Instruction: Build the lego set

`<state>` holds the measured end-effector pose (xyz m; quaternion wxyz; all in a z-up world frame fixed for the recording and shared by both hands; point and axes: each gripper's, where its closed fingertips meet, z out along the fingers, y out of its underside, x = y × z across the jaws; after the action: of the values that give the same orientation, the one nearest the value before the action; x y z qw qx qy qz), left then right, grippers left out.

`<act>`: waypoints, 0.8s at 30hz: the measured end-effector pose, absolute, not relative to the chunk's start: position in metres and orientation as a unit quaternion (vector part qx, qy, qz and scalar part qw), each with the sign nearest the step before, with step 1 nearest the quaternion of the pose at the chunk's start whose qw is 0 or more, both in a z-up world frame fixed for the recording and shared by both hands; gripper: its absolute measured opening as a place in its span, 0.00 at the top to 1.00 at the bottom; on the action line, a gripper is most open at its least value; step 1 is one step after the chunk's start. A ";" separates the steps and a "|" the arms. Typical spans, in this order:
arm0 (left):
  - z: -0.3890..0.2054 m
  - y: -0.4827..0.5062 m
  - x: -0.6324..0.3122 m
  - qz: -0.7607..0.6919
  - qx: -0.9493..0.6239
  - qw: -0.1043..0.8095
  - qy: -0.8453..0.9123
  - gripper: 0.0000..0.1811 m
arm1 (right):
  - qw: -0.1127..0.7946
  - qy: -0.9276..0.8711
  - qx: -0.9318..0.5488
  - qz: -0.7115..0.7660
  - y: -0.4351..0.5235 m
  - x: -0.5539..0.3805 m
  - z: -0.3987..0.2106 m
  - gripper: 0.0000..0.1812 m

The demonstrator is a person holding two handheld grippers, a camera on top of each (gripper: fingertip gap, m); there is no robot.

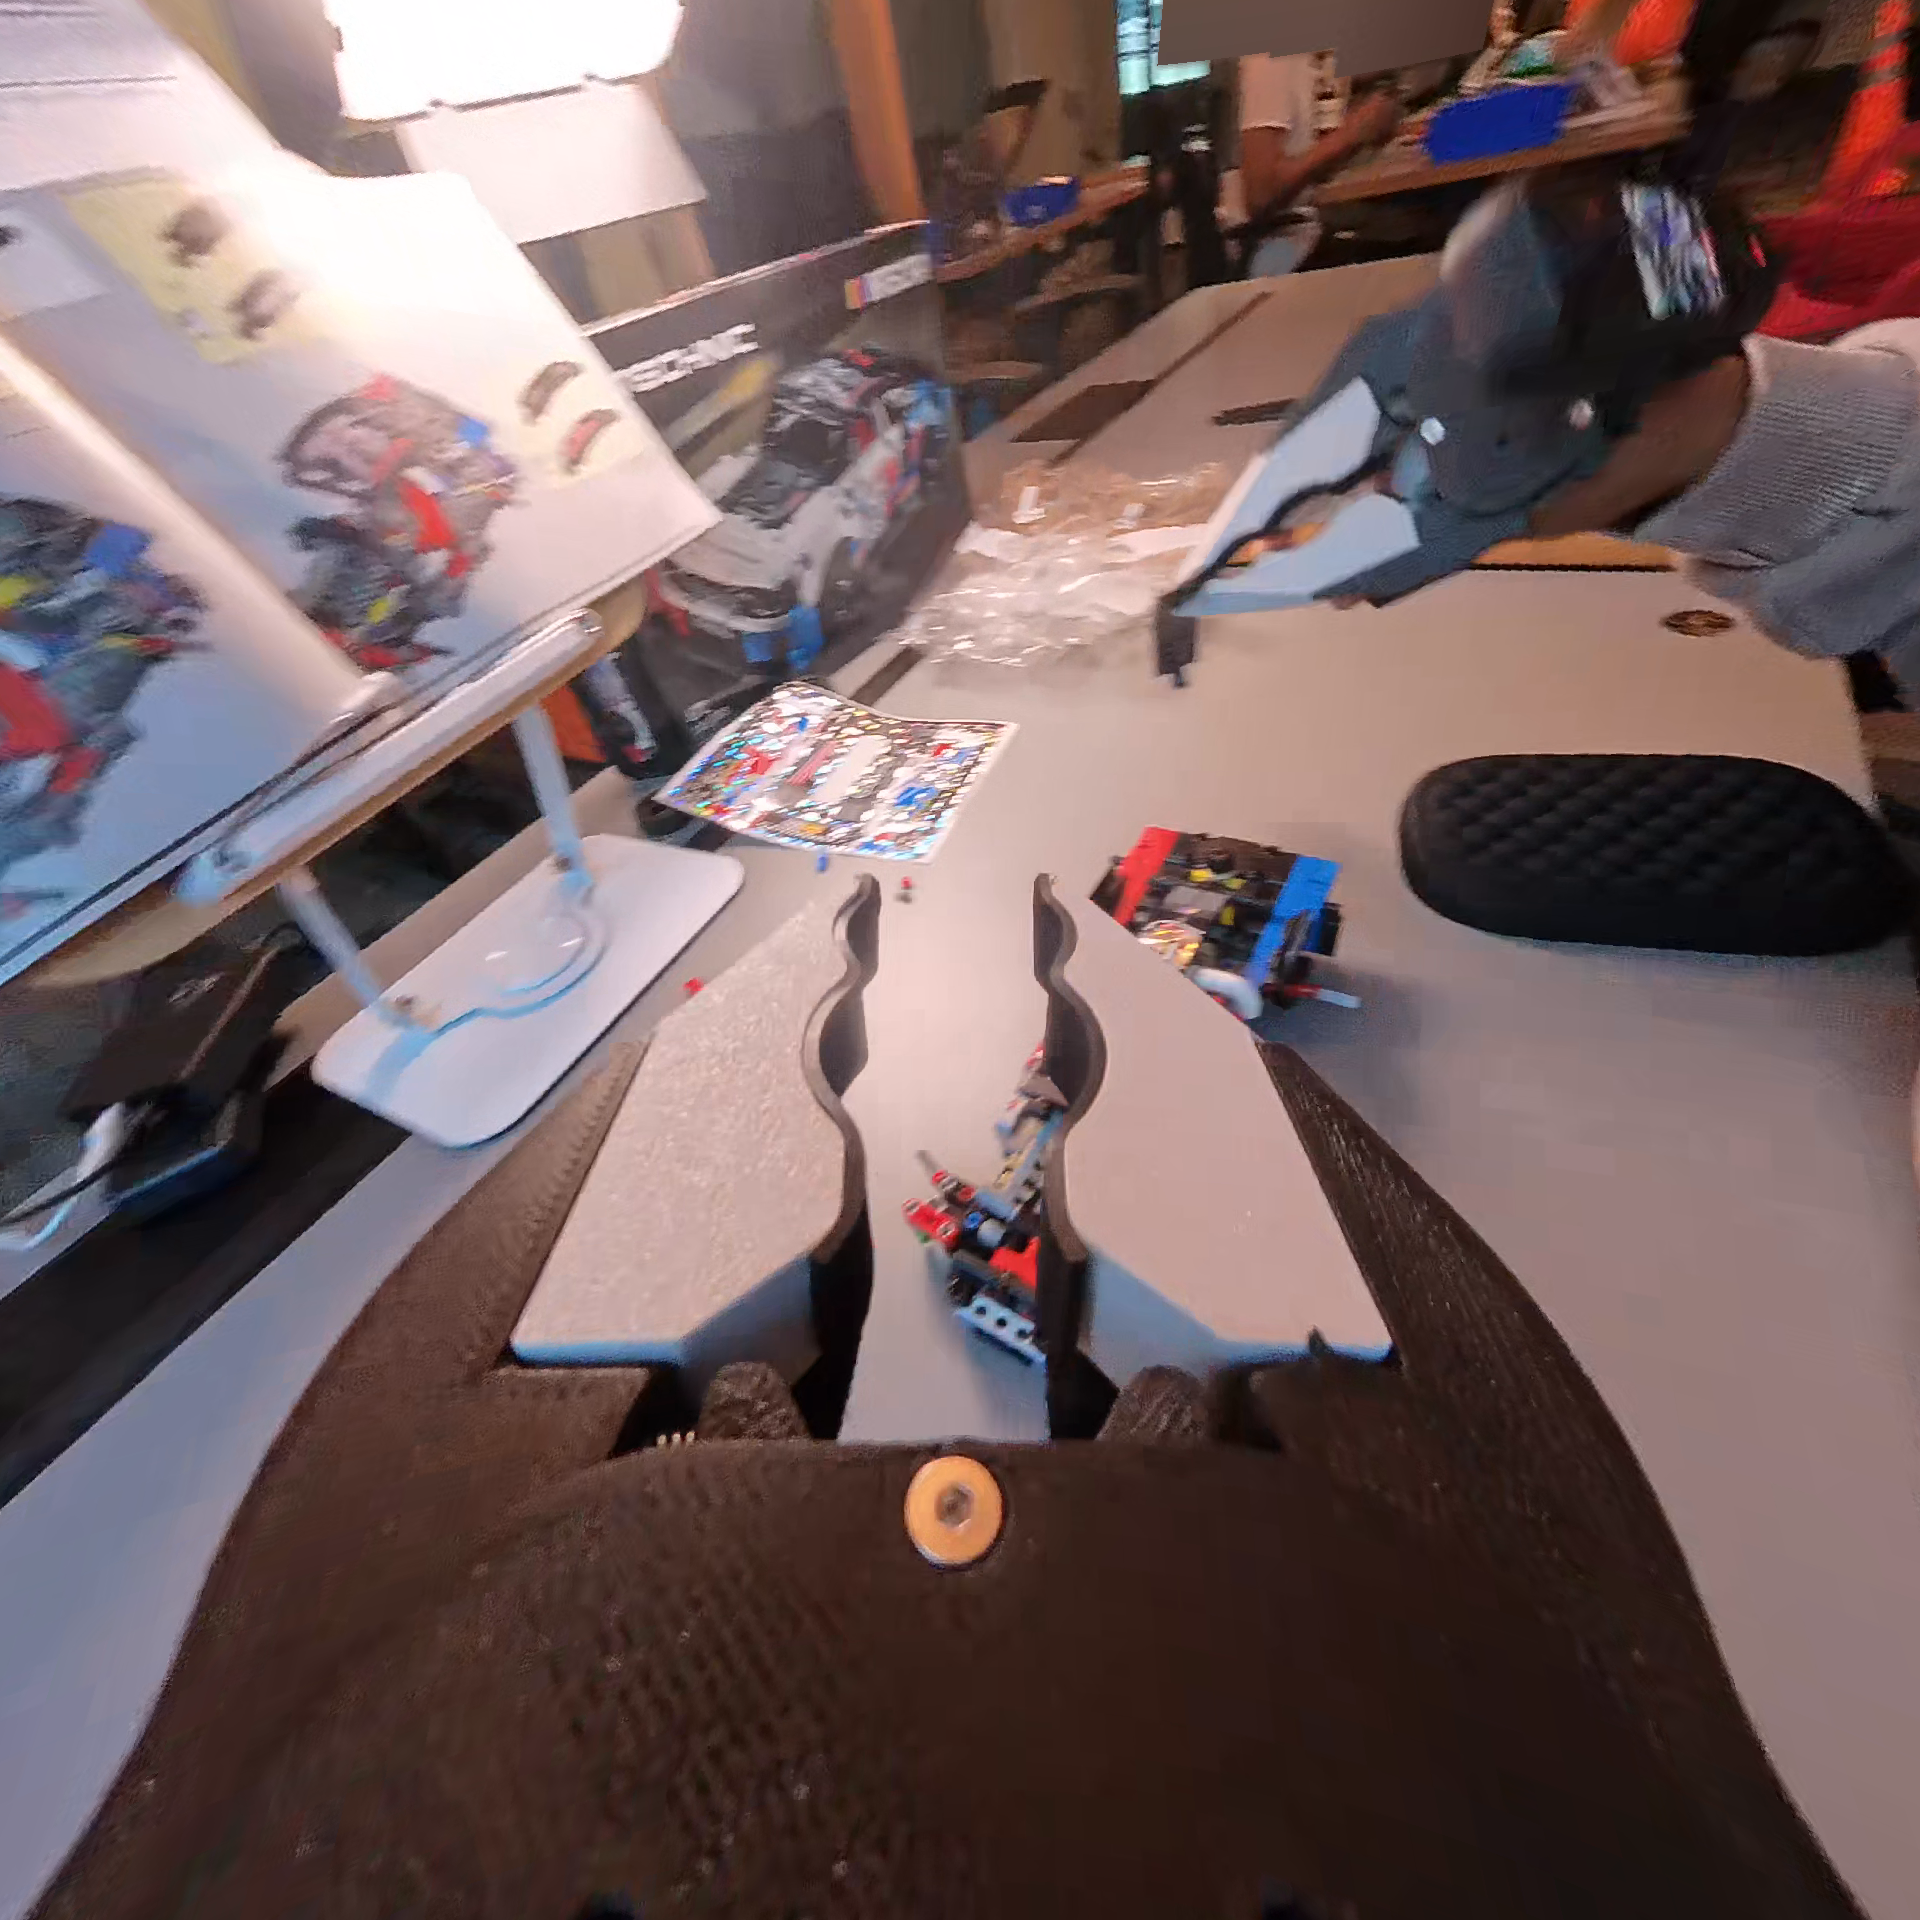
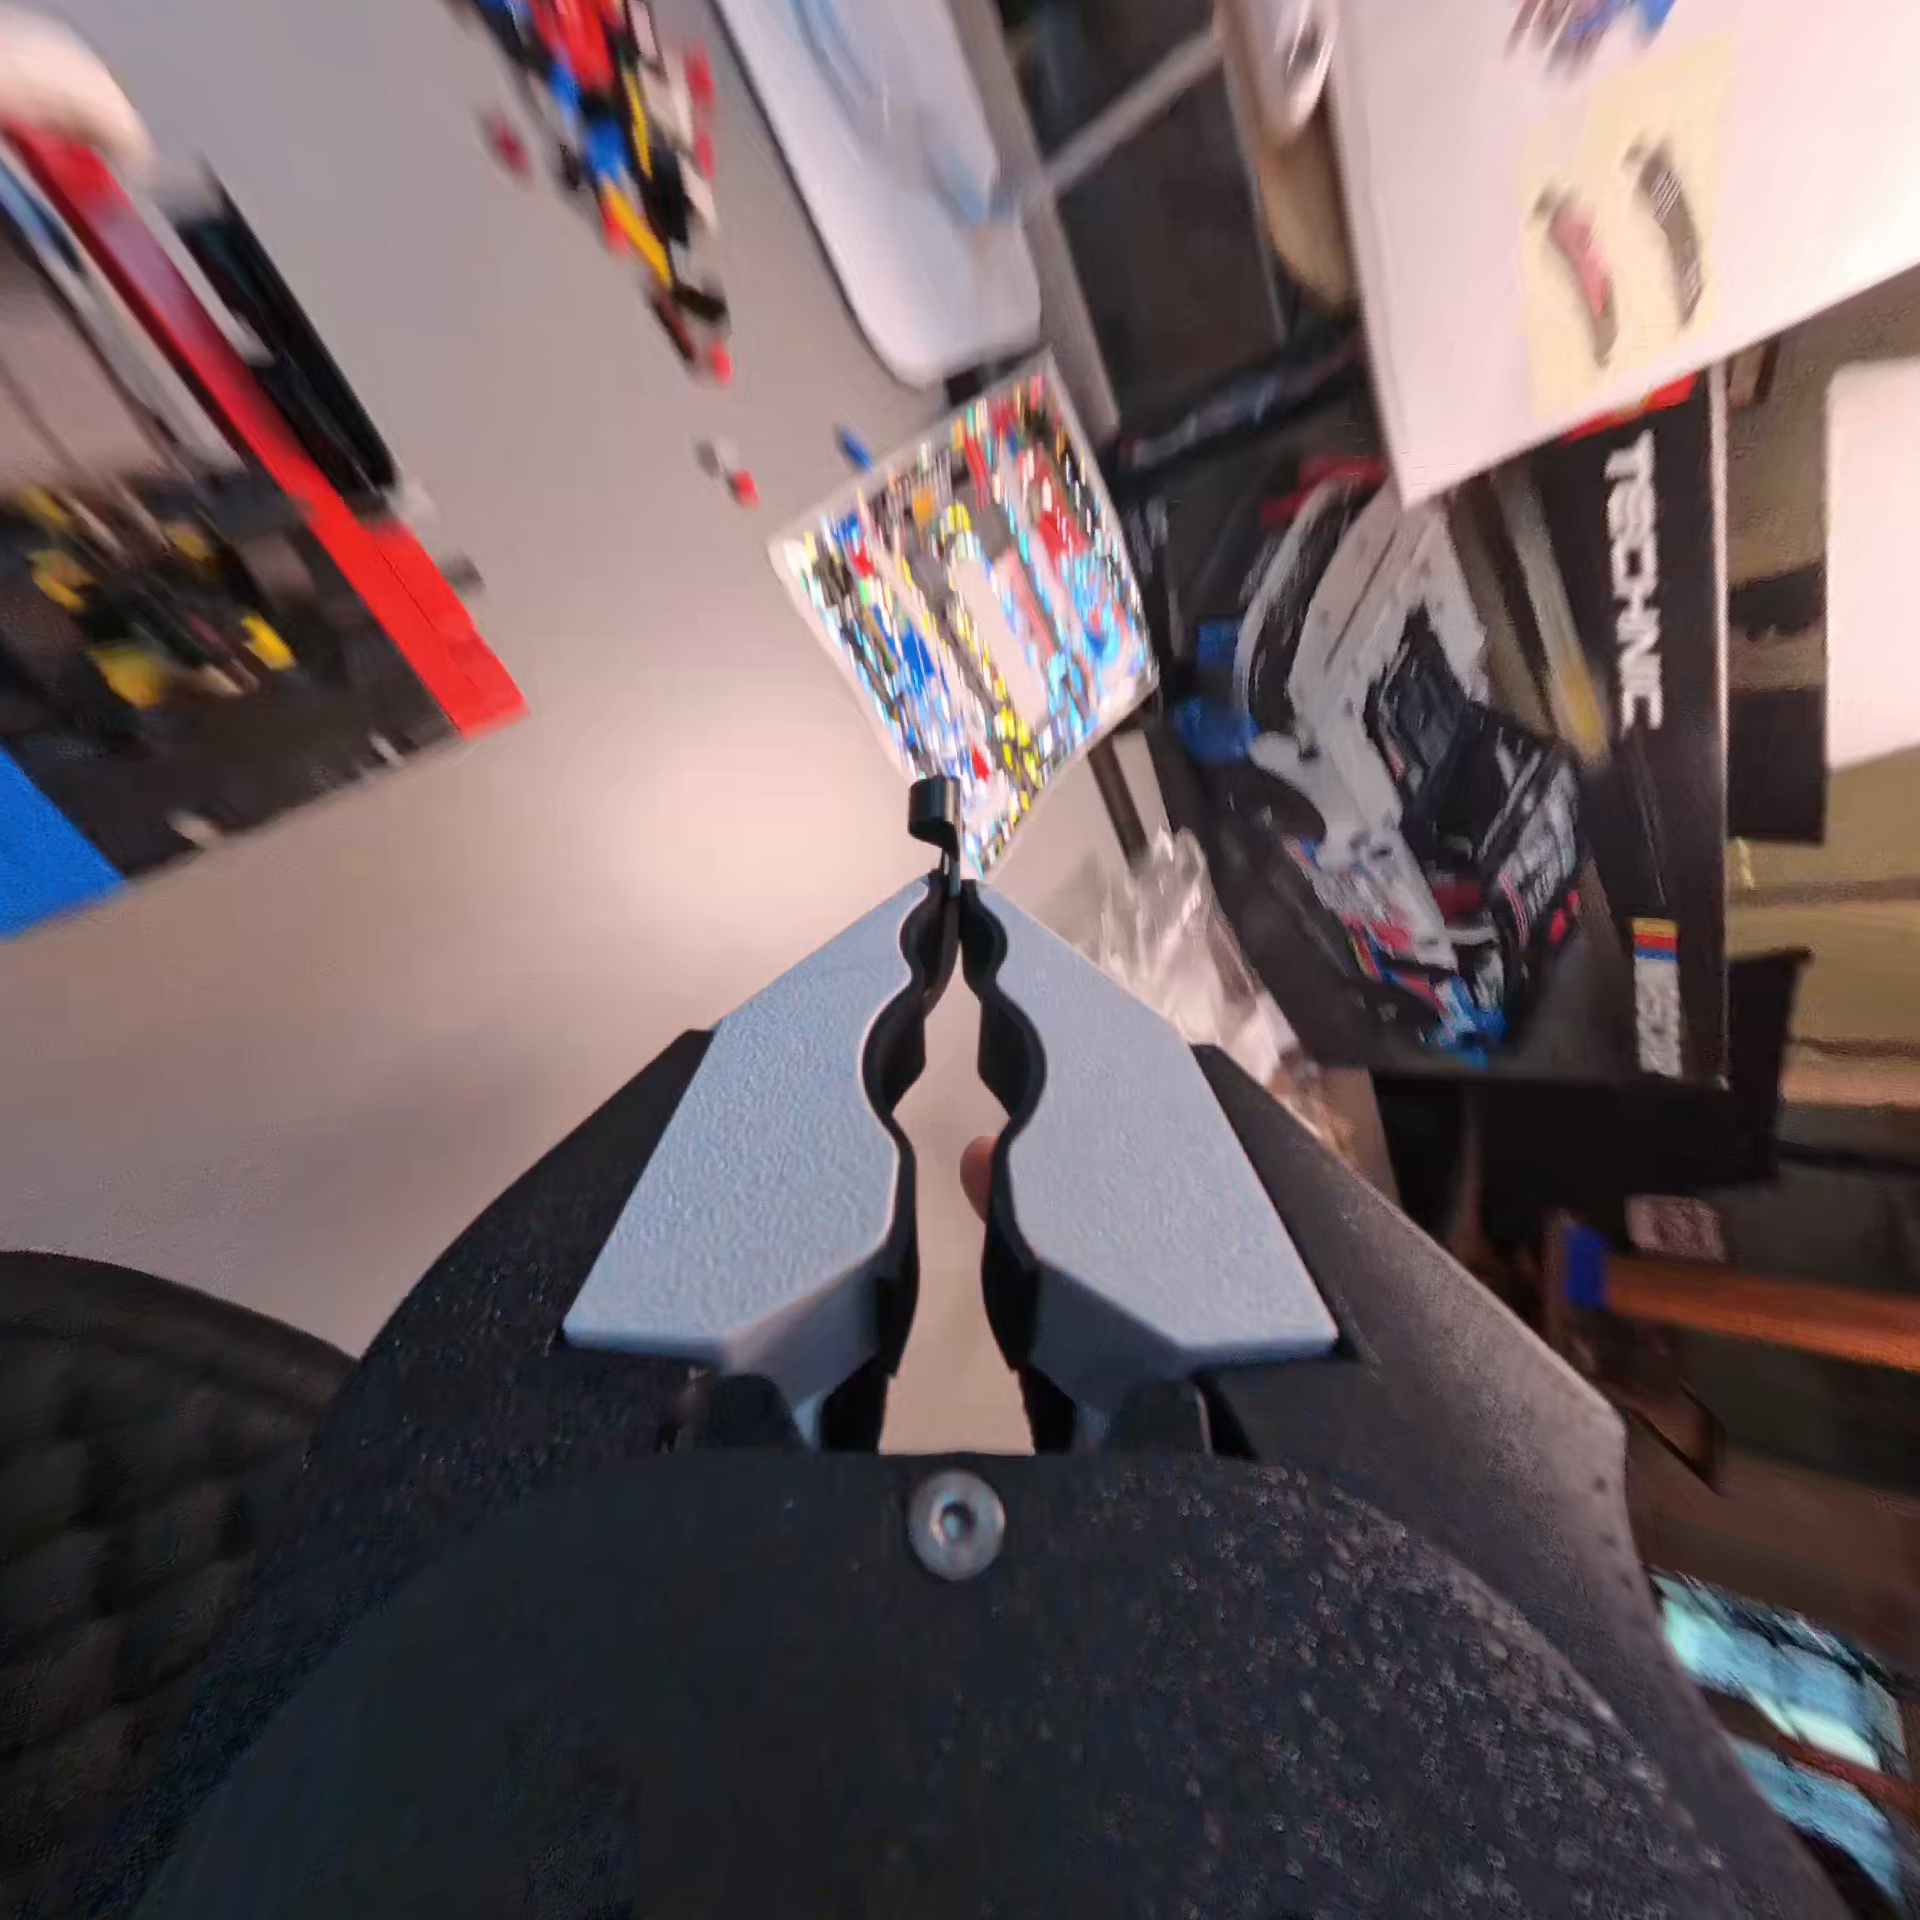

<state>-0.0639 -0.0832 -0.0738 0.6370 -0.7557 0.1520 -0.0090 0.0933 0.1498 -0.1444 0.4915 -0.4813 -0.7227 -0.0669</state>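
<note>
Left claw (image 1: 954, 904) gapes over a small lego assembly (image 1: 987, 1226).

A: A lamp (image 1: 499, 42) at top left of the left view blows out to white and washes the booklet (image 1: 343, 416) with glare.

B: The right view is smeared by motion; only the gripper (image 2: 948, 883) stays sharp. Both views bend at the edges, fisheye-style.
</note>
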 end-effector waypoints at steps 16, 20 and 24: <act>-0.140 -0.237 -0.316 0.203 -0.872 0.423 -0.137 0.84 | 0.416 -0.669 -0.596 0.159 0.134 0.078 -0.222 0.74; -0.193 -0.263 -0.380 0.176 -0.917 0.306 -0.187 0.84 | 0.418 -0.610 -0.589 0.326 0.108 0.080 -0.181 0.75; -0.225 -0.238 -0.392 0.054 -0.920 0.306 -0.238 0.84 | 0.437 -0.598 -0.577 0.345 0.100 0.088 -0.172 0.78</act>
<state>-0.3917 -0.2380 -0.2247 0.3062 -0.9201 -0.2381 0.0542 0.0882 0.1001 -0.1716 0.4370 -0.5766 -0.5978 0.3454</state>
